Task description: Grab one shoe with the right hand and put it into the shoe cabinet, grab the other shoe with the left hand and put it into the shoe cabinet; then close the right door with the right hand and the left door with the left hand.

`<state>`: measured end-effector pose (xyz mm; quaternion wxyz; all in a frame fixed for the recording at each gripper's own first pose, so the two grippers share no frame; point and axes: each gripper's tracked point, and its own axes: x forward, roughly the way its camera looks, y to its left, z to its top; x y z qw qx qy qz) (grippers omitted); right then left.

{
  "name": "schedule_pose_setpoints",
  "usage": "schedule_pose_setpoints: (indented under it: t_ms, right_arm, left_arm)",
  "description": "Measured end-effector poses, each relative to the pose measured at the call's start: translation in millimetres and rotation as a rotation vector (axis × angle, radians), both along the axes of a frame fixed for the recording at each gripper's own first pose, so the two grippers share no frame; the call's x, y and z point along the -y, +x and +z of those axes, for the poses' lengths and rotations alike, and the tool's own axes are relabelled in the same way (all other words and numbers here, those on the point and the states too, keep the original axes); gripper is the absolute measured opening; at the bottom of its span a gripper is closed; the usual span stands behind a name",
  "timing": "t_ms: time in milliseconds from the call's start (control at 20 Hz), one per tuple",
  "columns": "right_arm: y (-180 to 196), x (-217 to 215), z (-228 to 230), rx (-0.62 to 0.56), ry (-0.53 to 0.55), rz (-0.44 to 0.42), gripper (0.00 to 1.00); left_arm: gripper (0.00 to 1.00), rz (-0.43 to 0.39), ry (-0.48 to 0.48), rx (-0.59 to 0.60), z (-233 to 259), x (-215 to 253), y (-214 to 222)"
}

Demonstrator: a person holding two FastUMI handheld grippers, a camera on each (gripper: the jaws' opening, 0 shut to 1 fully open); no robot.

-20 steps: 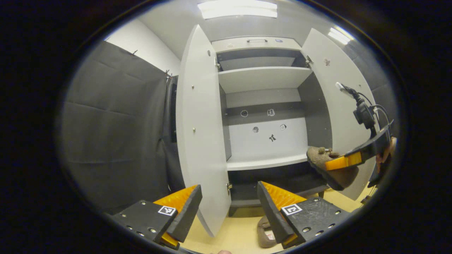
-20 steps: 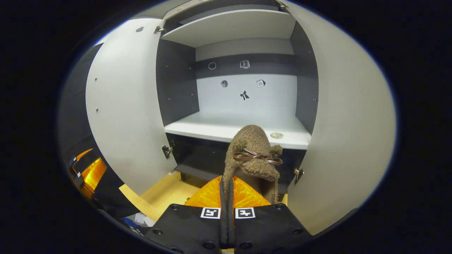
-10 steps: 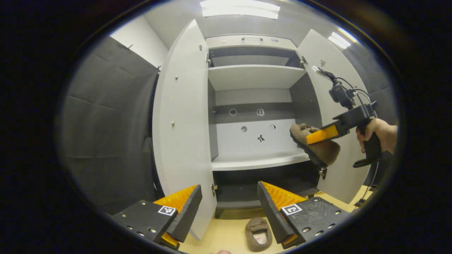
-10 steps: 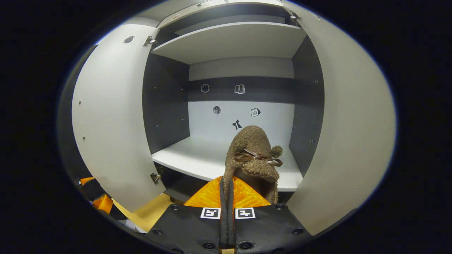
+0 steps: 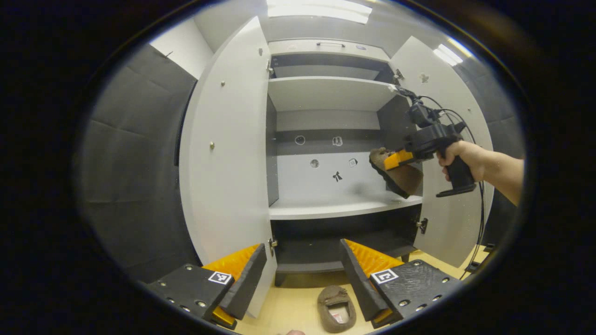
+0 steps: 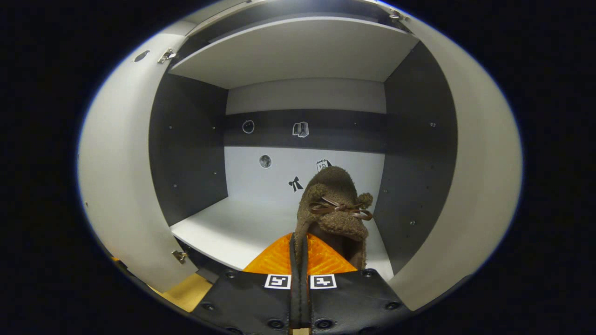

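— So, where's the shoe right now?

— Up in the air! The brown fuzzy shoe (image 6: pixel 335 204) with its little ribbon bow is pinched in the right gripper (image 6: pixel 298 251), fingers pressed together on its heel edge, toe pointing into the shoe cabinet (image 6: pixel 302 56). From the left gripper view you can see that shoe (image 5: pixel 396 172) hanging just above the right end of the middle shelf (image 5: pixel 344 209), not touching it, with a hand (image 5: pixel 458 156) on the gripper's handle and cables trailing off it.

— And the other claw?

— The left gripper (image 5: pixel 302 274) is wide apart, nothing between its fingers, held low and near, in front of the cabinet. The second shoe (image 5: pixel 336 309) lies on the yellowish floor (image 5: pixel 288 307) just beside its right finger, opening up, well below the shelf.

— Doors?

— Both swung open: the left door (image 5: pixel 223 153) close by the left gripper, the right door (image 5: pixel 456 218) behind the raised hand. Small stickers (image 6: pixel 293 184) dot the back panel.
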<state>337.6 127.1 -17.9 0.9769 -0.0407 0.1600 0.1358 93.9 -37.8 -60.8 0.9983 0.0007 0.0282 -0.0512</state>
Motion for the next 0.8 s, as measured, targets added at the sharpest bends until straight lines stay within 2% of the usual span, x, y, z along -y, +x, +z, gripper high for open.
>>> schedule_pose_setpoints:
  t_ms: [150, 400, 500, 600, 800]
  right_arm:
    - [26, -4, -25, -0.040, -0.054, -0.021, 0.01]
    - [48, -17, -42, -0.070, -0.053, -0.036, 0.02]
    - [49, -21, -44, -0.071, -0.053, -0.029, 0.05]
    - [55, -18, -37, -0.036, -0.067, -0.049, 0.13]
    - [42, -5, 1, 0.077, -0.033, -0.095, 0.97]
  left_arm:
    - [0.92, -0.012, 0.002, -0.003, -4, 1, 6]
    - [0.92, -0.017, 0.000, -0.021, -13, -2, 12]
    - [0.92, -0.019, -0.001, -0.040, -20, -3, 15]
    - [0.92, -0.023, -0.004, -0.059, -26, -1, 17]
    - [0.92, -0.055, -0.007, -0.088, -39, 7, 20]
